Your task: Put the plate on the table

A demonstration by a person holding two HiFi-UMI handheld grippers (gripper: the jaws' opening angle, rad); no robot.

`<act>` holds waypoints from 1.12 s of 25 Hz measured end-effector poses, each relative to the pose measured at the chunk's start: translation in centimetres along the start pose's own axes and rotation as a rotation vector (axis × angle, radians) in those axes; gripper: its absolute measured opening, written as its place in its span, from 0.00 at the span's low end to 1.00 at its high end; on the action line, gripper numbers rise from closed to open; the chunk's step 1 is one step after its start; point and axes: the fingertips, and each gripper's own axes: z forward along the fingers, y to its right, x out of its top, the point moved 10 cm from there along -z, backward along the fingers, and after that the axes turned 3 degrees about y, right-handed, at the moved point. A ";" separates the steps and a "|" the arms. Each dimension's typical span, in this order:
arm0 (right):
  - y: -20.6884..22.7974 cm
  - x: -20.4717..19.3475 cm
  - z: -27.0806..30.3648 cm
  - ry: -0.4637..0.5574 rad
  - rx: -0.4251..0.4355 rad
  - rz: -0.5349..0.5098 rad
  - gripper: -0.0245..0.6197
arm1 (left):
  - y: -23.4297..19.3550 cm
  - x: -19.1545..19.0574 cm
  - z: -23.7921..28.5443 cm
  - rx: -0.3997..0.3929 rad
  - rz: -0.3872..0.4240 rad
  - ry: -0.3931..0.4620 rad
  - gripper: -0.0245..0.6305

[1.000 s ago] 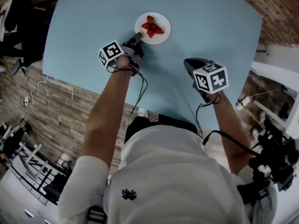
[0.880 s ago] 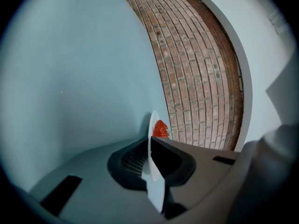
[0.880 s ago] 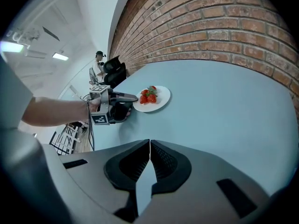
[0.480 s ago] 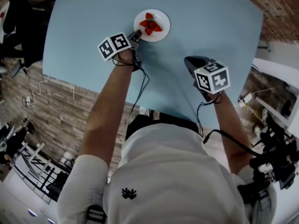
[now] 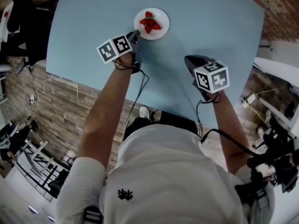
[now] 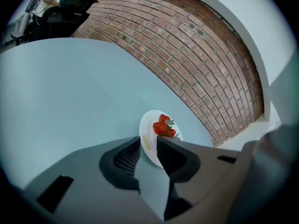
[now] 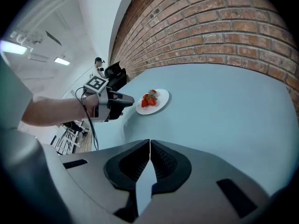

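With the plate (image 5: 163,30) seemingly set down on the far part of the table (image 5: 210,27) and its near rim clamped in the left gripper (image 5: 135,33), the strawberries (image 5: 149,24) could be spilled if that rim is tipped on release; the right gripper (image 7: 149,143), jaws together on nothing, is held well apart, so no obstruction is posed

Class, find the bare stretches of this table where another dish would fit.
Free: the table right of the plate, beyond the right gripper, and the far left corner. Crowded: where the left gripper meets the plate's near rim.
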 end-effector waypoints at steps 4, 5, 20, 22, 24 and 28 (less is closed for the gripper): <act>-0.1 -0.7 0.3 0.026 0.007 0.026 0.05 | 0.3 -0.8 -2.3 -0.053 0.024 -0.026 0.19; 0.0 -0.8 0.3 0.032 0.005 0.027 0.05 | 0.3 -0.9 -2.8 -0.067 0.032 -0.030 0.19; -5.3 -1.0 -0.8 0.071 -0.052 -0.033 0.05 | 1.1 -2.8 -10.2 -0.227 0.103 -0.037 0.04; -7.7 -1.4 -1.0 0.075 -0.055 -0.051 0.05 | 1.0 -3.4 -12.5 -0.249 0.134 -0.045 0.04; -9.6 -1.8 -1.0 0.071 -0.060 -0.068 0.05 | 1.0 -4.0 -14.4 -0.264 0.157 -0.054 0.04; -13.2 -2.9 -1.3 0.073 -0.069 -0.081 0.05 | 1.1 -5.7 -18.2 -0.300 0.229 -0.073 0.04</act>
